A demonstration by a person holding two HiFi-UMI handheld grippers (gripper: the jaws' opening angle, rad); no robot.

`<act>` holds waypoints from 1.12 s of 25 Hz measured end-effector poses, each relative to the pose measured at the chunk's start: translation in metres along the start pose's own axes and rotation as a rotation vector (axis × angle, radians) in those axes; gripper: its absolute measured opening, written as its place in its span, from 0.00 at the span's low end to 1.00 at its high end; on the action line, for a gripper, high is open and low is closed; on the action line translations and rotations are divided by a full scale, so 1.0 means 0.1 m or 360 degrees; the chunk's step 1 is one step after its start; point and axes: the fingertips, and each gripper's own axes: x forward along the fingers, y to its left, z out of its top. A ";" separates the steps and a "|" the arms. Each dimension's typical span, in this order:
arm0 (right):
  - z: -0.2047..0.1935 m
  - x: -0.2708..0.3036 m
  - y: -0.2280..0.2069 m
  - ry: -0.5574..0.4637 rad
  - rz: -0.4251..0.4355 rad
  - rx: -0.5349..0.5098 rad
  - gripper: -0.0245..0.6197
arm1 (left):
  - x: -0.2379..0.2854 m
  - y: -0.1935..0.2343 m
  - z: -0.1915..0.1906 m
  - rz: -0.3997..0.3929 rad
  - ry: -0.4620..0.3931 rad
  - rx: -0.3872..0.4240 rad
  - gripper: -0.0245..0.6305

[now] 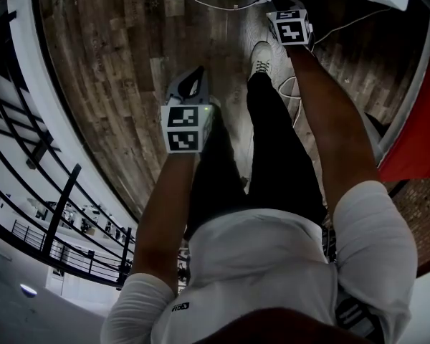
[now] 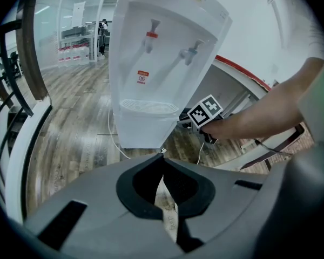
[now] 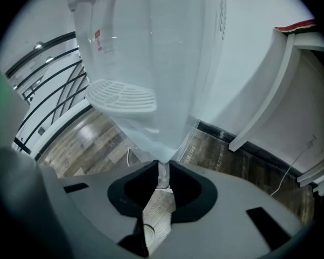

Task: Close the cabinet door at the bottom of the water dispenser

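– Step in hand? We need it quick.
– Door-closing, we judge: right gripper fingers pinch a thin pale edge, which we take for the cabinet door, low at the water dispenser standing on the floor by the wall.
– Left gripper?
– Fingers pressed together, empty, well apart from the dispenser.
– Next?
– We'd swing that edge in flush, then let go.
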 end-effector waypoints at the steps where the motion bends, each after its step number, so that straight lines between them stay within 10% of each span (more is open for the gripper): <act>1: 0.02 0.01 -0.02 -0.0002 -0.0003 -0.0004 0.16 | 0.00 0.00 0.01 0.0001 -0.0001 -0.0001 0.03; 28: 0.19 -0.36 -0.11 0.0026 -0.0110 -0.0016 0.16 | -0.32 0.05 0.19 0.0018 -0.0086 0.0022 0.03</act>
